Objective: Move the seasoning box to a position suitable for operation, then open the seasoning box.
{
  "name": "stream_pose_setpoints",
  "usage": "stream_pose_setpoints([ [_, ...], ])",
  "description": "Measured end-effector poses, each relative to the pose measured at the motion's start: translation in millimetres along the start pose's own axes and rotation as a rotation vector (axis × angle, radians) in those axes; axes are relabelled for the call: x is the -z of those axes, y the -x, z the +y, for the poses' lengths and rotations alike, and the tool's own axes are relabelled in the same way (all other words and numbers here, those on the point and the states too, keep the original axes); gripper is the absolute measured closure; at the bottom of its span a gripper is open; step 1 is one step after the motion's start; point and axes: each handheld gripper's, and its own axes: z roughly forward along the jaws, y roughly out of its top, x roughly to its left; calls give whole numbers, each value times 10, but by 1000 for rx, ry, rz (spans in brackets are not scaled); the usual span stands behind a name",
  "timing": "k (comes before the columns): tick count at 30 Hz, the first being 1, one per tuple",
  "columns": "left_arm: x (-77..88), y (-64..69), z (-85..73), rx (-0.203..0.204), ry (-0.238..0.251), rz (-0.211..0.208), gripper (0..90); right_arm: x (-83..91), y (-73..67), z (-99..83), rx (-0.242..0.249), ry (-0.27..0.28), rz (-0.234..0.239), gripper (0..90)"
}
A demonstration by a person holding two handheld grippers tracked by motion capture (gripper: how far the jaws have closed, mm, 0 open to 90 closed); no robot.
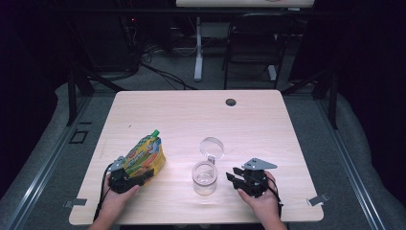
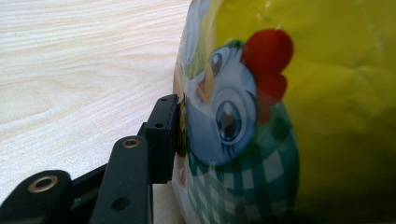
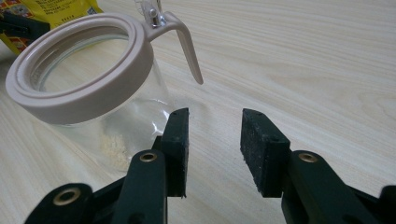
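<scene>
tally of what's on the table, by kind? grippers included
Pouch: 1
Glass jar, lid open: 1
Grippers: 2, left gripper on the pouch, right gripper beside the jar
Total: 4

Pouch [image 2: 289, 121] cut off by top, right, bottom edges in left gripper view; its far side hidden. Jar [image 3: 88, 93] contents too faint to identify.

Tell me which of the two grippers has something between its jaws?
The left gripper: the yellow pouch sits between its jaws. The right gripper is open beside the glass jar.
</scene>
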Motion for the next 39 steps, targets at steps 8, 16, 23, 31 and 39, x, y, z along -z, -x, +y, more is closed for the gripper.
stream_pose_setpoints([
  [8, 8, 16, 4, -7, -2, 11, 589, 3, 6, -2, 2, -3, 1, 624],
  [16, 28, 25, 31, -16, -9, 13, 593, 10, 7, -2, 4, 3, 3, 624],
  [23, 58, 59, 65, -34, -10, 7, 594, 28, 35, -4, -11, 18, 1, 624],
  [31, 93, 126, 112, -62, -1, 12, 595, 20, 32, 12, -12, 26, -7, 623],
  [39, 127, 256, 164, -133, -12, 54, 595, 58, 19, -8, -2, 33, 1, 622],
])
